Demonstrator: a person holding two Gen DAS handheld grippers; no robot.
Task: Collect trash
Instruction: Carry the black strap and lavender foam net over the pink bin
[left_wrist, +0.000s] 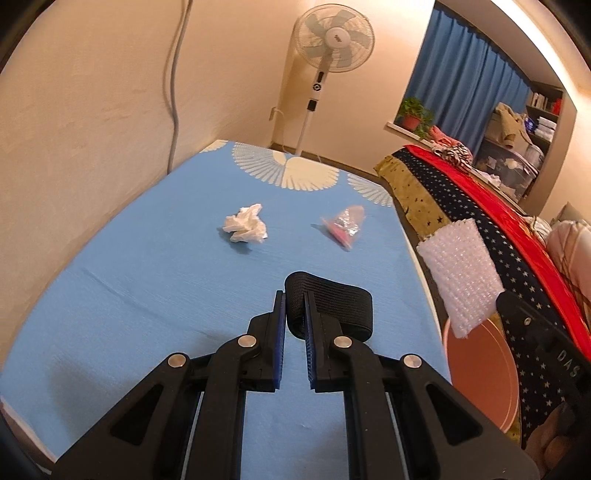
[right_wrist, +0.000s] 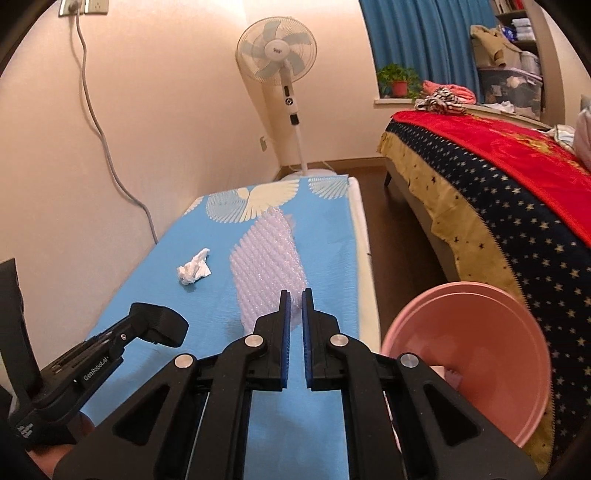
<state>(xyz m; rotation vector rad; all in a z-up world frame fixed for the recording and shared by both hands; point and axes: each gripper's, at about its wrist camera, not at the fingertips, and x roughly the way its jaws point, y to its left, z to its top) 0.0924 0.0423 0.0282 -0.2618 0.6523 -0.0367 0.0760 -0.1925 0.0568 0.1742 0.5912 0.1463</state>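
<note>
Two grippers are in use over the blue-covered surface (left_wrist: 147, 280). The left gripper (left_wrist: 294, 295) has its fingers (left_wrist: 279, 314) closed to a narrow gap on a black elastic band (left_wrist: 332, 306); the band loops out from between them toward 2 o'clock in the left wrist view. The right gripper (right_wrist: 294, 295) has its fingers (right_wrist: 285, 314) closed to a similar narrow gap on the near edge of a bubble wrap sheet (right_wrist: 269, 262), which extends away from the tips toward 12 o'clock in the right wrist view. In the left wrist view the same sheet (left_wrist: 461, 273) hangs at 3 o'clock, beyond the right edge of the surface and above a pink basin (left_wrist: 480, 373).

On the surface, a crumpled white tissue (left_wrist: 245, 223) lies at 11 o'clock from the left fingers, well apart from them. A clear plastic bag with pink contents (left_wrist: 345, 225) lies at 1 o'clock, apart from the tissue. The right wrist view shows the tissue (right_wrist: 194, 271) at 10 o'clock, just beside the sheet.

The pink basin (right_wrist: 480, 354) sits low at 4 o'clock in the right wrist view, between the surface and a bed with a star-patterned cover (right_wrist: 498, 206). A standing fan (right_wrist: 277, 55) is at 12 o'clock by the wall.
</note>
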